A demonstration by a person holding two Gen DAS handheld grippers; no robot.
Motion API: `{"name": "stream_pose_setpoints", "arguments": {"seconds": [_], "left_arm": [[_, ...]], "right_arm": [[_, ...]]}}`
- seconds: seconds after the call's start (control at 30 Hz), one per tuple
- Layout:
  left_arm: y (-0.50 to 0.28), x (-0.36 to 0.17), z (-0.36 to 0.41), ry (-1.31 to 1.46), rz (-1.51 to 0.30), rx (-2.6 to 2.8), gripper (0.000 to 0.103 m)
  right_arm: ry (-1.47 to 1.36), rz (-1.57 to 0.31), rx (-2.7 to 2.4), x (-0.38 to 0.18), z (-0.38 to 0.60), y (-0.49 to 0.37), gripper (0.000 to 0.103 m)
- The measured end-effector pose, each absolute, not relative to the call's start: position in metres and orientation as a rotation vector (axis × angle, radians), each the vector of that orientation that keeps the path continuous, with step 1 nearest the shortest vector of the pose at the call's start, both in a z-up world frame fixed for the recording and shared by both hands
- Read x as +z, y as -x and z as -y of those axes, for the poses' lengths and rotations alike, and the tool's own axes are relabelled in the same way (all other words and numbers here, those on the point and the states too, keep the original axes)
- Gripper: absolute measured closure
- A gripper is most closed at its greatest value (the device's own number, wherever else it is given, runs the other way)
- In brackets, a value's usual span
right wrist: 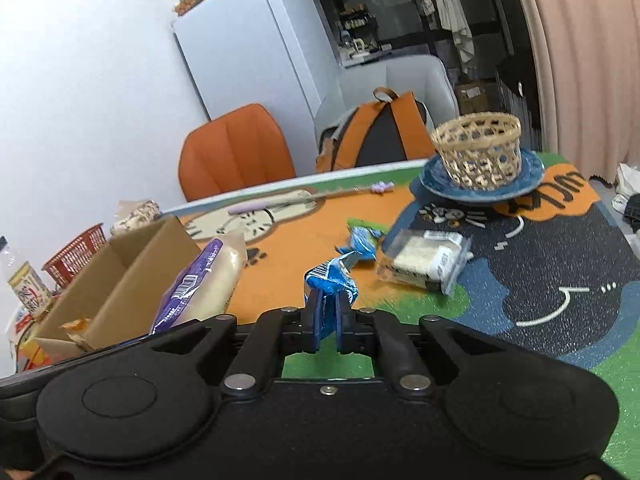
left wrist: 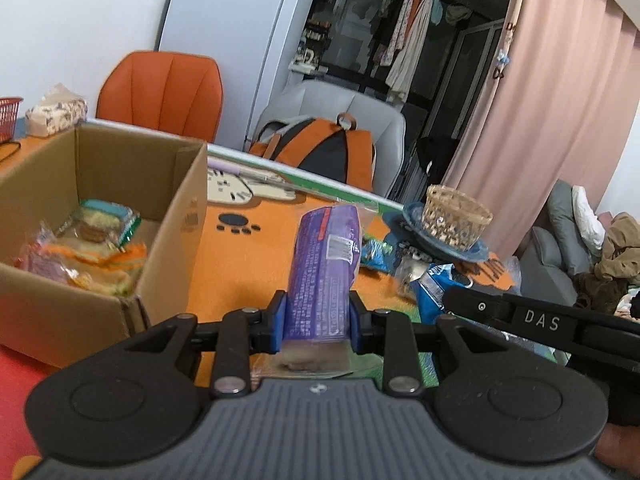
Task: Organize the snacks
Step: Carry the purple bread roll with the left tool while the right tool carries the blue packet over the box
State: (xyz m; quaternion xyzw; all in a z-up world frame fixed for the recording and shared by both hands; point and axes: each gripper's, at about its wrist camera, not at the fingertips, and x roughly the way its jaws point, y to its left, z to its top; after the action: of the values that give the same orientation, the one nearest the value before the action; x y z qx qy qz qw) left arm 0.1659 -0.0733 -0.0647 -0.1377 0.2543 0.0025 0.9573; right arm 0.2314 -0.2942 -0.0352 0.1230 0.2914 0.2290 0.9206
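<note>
My left gripper [left wrist: 318, 326] is shut on a purple snack packet [left wrist: 324, 268], which stands up between the blue pads above the orange mat. That purple packet [right wrist: 200, 280] also shows at the left of the right wrist view. To its left stands an open cardboard box [left wrist: 176, 216] holding several wrapped snacks [left wrist: 92, 248]. My right gripper [right wrist: 328, 318] is shut on a small blue snack packet [right wrist: 332, 280], lifted off the mat. Loose on the mat lie another blue packet [right wrist: 362, 242] and a clear-wrapped pale cake [right wrist: 424, 260].
A wicker basket [right wrist: 478, 152] sits on a blue plate [right wrist: 528, 184] at the table's far right. A red basket [right wrist: 74, 254], a tissue pack [left wrist: 56, 110] and a bottle [right wrist: 24, 280] stand beyond the box. An orange chair [left wrist: 160, 94] and a backpack [left wrist: 320, 148] lie behind the table.
</note>
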Motion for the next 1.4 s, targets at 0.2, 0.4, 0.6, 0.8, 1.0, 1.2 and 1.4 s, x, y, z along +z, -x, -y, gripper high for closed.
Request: {"name": "stream_pose_setpoints", "arguments": {"seconds": [0.2,0.4,0.6,0.8,1.0,1.2,1.4], "left_arm": [[-0.153,-0.045,0.065,0.274,-0.459,0.018,0.074],[-0.141,-0.028,0.049,0.271,-0.416,0.048,0.074],[-0.13,-0.018,0.027,0.272,-0.392,0.096,0.074],[-0.12,-0.012,-0.001,0.288,-0.369,0.148,0.074],[-0.114,-0.011,-0.024,0.317,-0.361,0.187,0.074],[-0.112,-0.014,-0.049,0.351,-0.359,0.225,0.074],[-0.114,-0.016,-0.066,0.364,-0.362,0.249,0.074]], "right_arm": [[-0.254,-0.559,0.509,-0.018,0.284,-0.225,0.095],[-0.253,-0.527,0.549,-0.003,0.267,-0.218,0.095],[-0.255,-0.503,0.601,0.008,0.243,-0.214,0.095],[-0.242,-0.492,0.649,0.015,0.216,-0.211,0.095],[-0.23,-0.485,0.687,0.019,0.19,-0.208,0.095],[-0.222,-0.485,0.705,0.022,0.169,-0.208,0.095],[-0.209,-0.488,0.729,0.023,0.148,-0.211,0.095]]}}
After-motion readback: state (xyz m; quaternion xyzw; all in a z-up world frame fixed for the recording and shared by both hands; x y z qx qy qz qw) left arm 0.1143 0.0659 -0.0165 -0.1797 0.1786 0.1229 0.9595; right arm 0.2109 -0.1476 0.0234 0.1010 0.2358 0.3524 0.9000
